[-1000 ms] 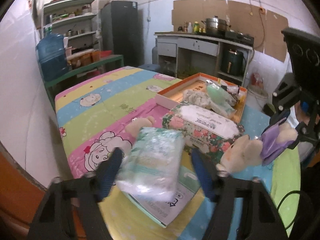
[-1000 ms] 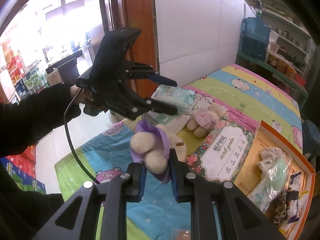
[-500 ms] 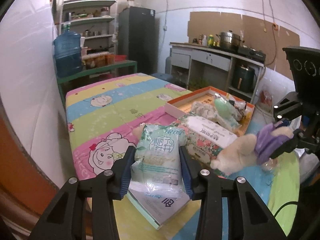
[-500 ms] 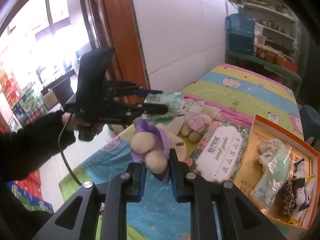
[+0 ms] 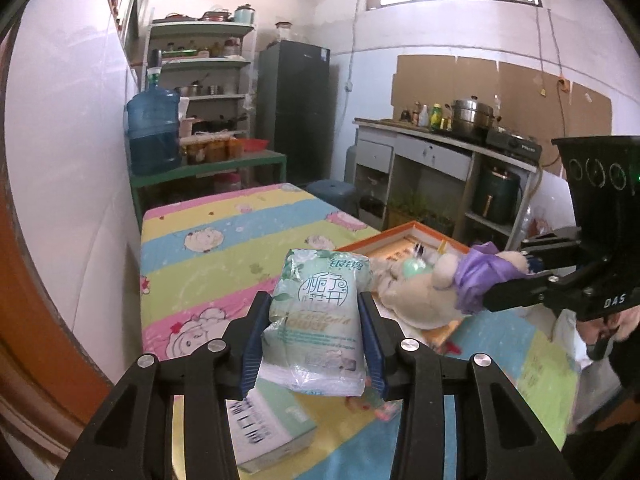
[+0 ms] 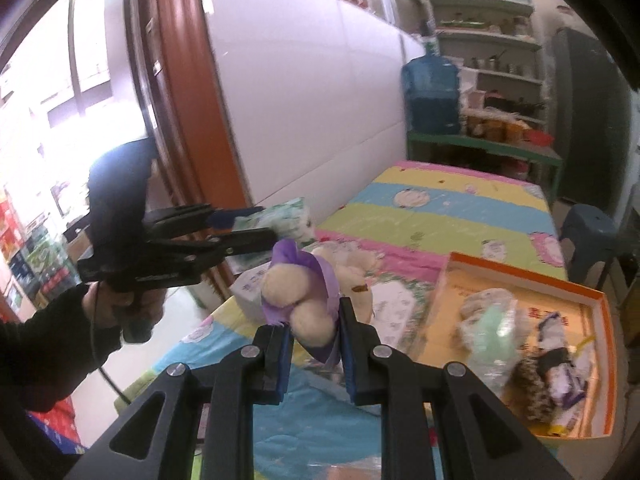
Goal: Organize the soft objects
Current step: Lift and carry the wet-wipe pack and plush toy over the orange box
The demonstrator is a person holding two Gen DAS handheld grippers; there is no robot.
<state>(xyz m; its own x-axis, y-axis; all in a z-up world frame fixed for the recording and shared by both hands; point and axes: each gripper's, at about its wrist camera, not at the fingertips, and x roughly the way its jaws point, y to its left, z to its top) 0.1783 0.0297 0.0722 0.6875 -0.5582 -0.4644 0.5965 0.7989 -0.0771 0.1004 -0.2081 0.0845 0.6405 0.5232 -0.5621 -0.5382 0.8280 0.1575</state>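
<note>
Both sets of fingers are clamped: left on tissue pack, right on plush toy.

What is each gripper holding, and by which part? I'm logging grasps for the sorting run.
The left gripper holds a green tissue pack across its two long sides. The right gripper pinches a cream plush toy at its purple-clothed end.

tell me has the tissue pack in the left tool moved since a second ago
Yes: the tissue pack has risen off the white box it lay on, lifted by the left tool.
</note>
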